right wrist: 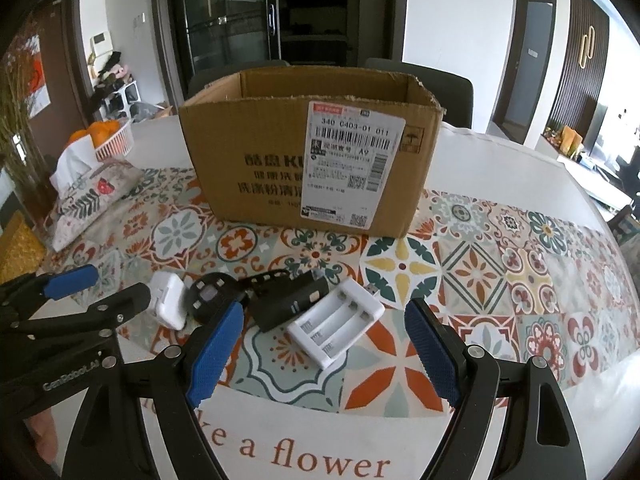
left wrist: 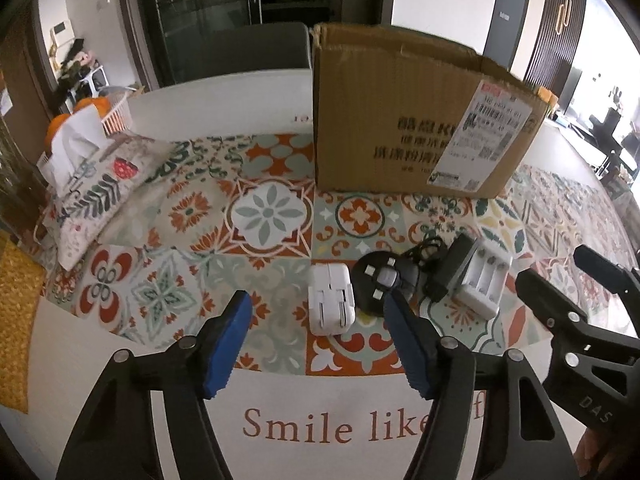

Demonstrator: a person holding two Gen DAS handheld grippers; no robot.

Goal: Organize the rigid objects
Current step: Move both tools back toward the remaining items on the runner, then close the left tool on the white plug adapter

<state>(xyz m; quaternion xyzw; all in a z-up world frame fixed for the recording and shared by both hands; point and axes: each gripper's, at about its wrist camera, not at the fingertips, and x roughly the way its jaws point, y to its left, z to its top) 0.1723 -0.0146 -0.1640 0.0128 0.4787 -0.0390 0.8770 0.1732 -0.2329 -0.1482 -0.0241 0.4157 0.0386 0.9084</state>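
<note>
A white plug adapter (left wrist: 332, 304) (right wrist: 168, 305), a round black plug (left wrist: 380, 282) (right wrist: 210, 294), a black power brick with cable (left wrist: 450, 270) (right wrist: 290, 304) and a white battery charger (left wrist: 484, 280) (right wrist: 336, 322) lie in a row on the patterned mat. An open cardboard box (left wrist: 420, 112) (right wrist: 312, 160) stands behind them. My left gripper (left wrist: 316, 316) is open, just short of the white adapter. My right gripper (right wrist: 324, 328) is open, just short of the battery charger. Each gripper shows at the edge of the other's view.
A floral tissue pouch (left wrist: 100, 192) (right wrist: 92, 196) and a white basket of oranges (left wrist: 108, 114) (right wrist: 114, 140) sit at the left of the table. The near strip of the white tablecloth (left wrist: 280, 408) bears printed text. Chairs stand behind the box.
</note>
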